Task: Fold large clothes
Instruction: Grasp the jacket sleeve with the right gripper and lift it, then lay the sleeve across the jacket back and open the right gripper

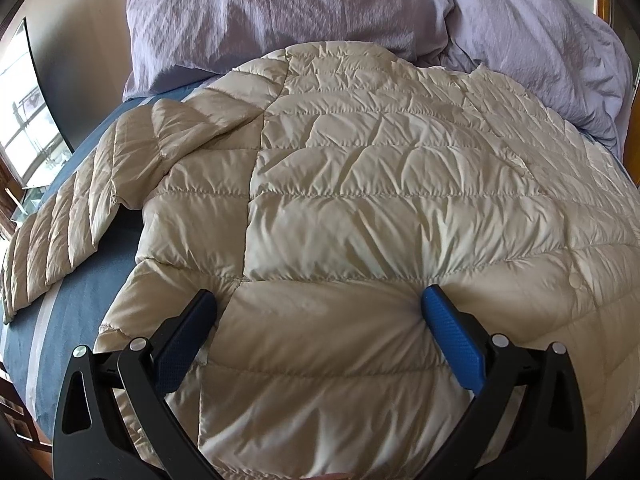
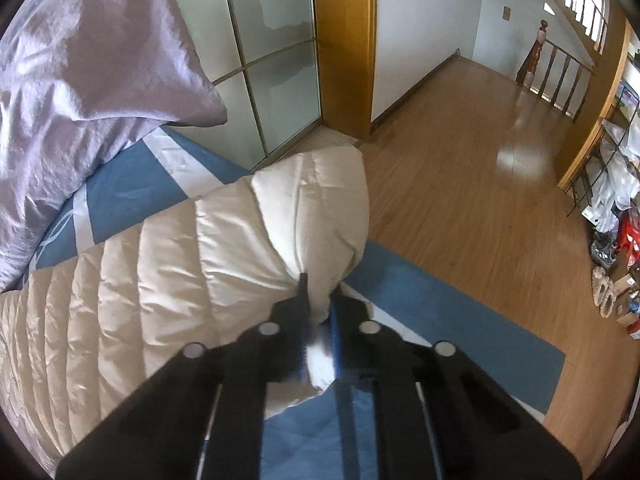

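My right gripper (image 2: 318, 300) is pinched on the jacket (image 1: 360, 184) sleeve end, left gripper (image 1: 320, 312) spread wide and pressing the body, prob. near its hem, so I'd lift the sleeve inward w/o dragging.

Left gripper (image 1: 318, 312): standing with jaws spread wide, both blue-padded fingers (image 1: 450, 336) pressing down into the puffy cream jacket (image 1: 360, 184), the fabric bulging between them. Right gripper (image 2: 318, 312): pinching a sleeve end (image 2: 316, 216) of that jacket, jaws nearly closed on a fold of fabric.

Cream quilted jacket (image 1: 360, 200); blue, white-striped sheet (image 2: 120, 196); lilac pillows (image 1: 280, 12).
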Available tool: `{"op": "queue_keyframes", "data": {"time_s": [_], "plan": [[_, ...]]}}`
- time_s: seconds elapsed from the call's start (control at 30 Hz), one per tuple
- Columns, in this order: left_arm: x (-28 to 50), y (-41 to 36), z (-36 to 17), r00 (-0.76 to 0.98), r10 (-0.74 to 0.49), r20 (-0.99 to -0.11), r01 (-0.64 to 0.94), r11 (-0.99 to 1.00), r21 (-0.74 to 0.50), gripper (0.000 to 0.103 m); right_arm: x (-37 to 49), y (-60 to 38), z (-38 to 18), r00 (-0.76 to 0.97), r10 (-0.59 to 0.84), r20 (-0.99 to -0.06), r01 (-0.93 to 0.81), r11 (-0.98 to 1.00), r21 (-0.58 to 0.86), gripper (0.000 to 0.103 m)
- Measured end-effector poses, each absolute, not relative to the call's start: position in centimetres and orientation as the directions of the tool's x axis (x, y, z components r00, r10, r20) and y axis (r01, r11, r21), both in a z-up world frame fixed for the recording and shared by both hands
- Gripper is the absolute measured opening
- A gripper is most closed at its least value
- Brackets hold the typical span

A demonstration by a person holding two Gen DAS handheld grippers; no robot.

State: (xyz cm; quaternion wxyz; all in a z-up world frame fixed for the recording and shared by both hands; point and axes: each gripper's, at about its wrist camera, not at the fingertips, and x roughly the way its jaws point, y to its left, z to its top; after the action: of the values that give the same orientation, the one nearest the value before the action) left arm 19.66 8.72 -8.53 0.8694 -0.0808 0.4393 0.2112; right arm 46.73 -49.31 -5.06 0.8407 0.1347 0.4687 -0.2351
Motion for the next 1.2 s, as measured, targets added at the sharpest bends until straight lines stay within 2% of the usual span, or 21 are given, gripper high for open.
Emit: {"op": "queue_keyframes", "data": {"time_s": [0.2, 0.6, 0.9, 1.2], "plan": [[19.5, 8.7, -8.6, 0.53, 0.292, -0.796, -0.44, 0.897, 0.036, 0.102, 47.5, -45.1, -2.4, 0.524, -0.268, -0.808, 0.439, 0.898, -0.013, 0.006], [19.4, 8.5, -8.6, 0.532, 0.29, -0.795, -0.442, 0.896, 0.031, 0.102, 47.5, -30.4, 1.2, 0.637, -0.043, -0.77, 0.122, 0.991, 0.046, 0.006], [19.4, 8.5, -8.6, 0.533, 0.29, -0.795, -0.442, 0.896, 0.031, 0.102, 46.1, -19.2, 0.8, 0.583, 0.17, -0.795, -0.111, 0.985, 0.129, 0.006], [19.3, 8.5, -8.7, 0.533, 0.29, -0.795, -0.442, 0.896, 0.03, 0.102, 42.8, -9.3, -1.1, 0.433, 0.35, -0.831, -0.3, 0.925, 0.233, 0.006]]}}
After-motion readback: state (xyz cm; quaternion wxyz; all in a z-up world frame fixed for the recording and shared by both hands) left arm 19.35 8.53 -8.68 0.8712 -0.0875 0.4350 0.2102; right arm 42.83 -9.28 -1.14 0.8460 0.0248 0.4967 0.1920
